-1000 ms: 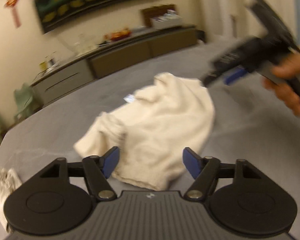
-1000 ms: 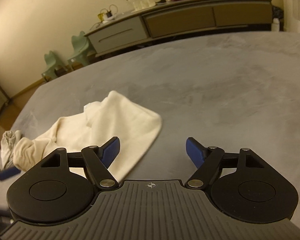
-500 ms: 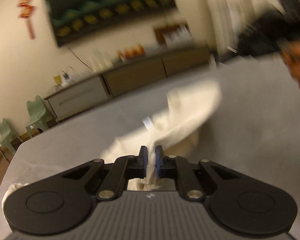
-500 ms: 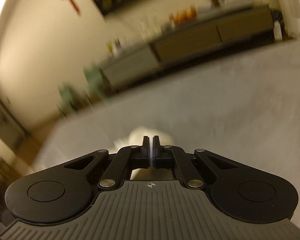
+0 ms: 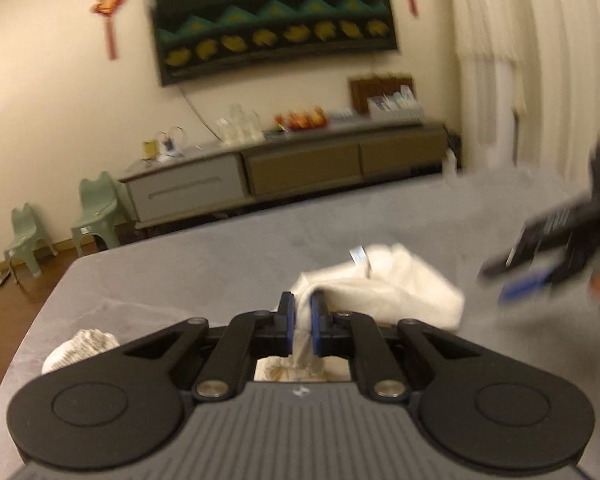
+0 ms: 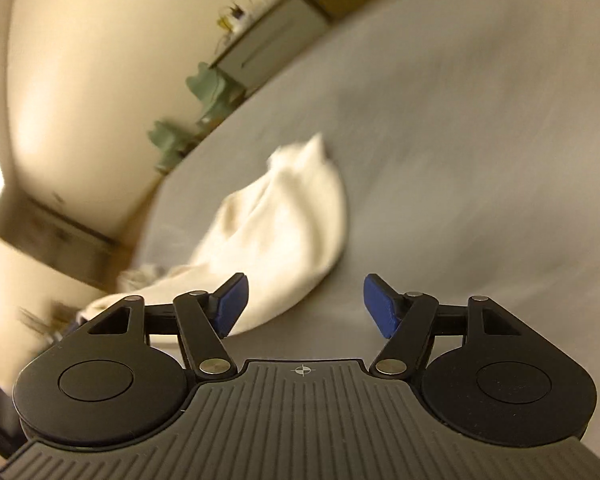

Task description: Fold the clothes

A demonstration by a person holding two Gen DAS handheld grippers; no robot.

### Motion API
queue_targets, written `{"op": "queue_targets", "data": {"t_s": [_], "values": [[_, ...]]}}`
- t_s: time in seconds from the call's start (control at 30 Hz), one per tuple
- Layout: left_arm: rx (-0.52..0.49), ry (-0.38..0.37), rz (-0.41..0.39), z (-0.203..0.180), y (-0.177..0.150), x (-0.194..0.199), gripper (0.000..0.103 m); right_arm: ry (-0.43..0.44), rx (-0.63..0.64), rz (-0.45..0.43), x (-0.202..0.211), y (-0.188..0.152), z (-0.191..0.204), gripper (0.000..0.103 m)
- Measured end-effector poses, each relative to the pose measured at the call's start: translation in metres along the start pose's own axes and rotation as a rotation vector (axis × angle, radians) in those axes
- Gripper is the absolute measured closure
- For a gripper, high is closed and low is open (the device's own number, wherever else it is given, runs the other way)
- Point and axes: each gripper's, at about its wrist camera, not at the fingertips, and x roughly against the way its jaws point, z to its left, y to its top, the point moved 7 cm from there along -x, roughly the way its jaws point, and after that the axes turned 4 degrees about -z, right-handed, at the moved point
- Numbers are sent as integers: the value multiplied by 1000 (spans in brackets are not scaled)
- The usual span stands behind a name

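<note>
Cream garment (image 5: 384, 288) lies bunched on the grey worktop (image 5: 220, 272), one end pinched in the left gripper (image 5: 300, 322). Right gripper (image 6: 304, 304) spread wide, empty, near the cloth. Judged mid-fold; next move needs a second hold

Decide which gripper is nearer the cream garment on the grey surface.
Left. The left gripper is shut on the cream garment; the right gripper is open, with the garment's edge beside its left finger.

Home living room: sideboard (image 5: 284, 164) with fruit, wall TV (image 5: 272, 16), small green chairs (image 5: 96, 212), curtains (image 5: 540, 52).
</note>
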Motion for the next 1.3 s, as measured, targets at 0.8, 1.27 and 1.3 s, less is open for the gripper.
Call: {"op": "queue_targets", "data": {"t_s": [0.8,1.27,1.3], "values": [[-353,-288,118,-61,-42,23,94,-274,83,-165,91,36,-7,58],[-204,-201,164,-62,-27,-72,36,-420,394,-286,90,42,23,22],[-220,-210,167,-67,-29,-76,65,-418,393,-277,83,42,23,22]]}}
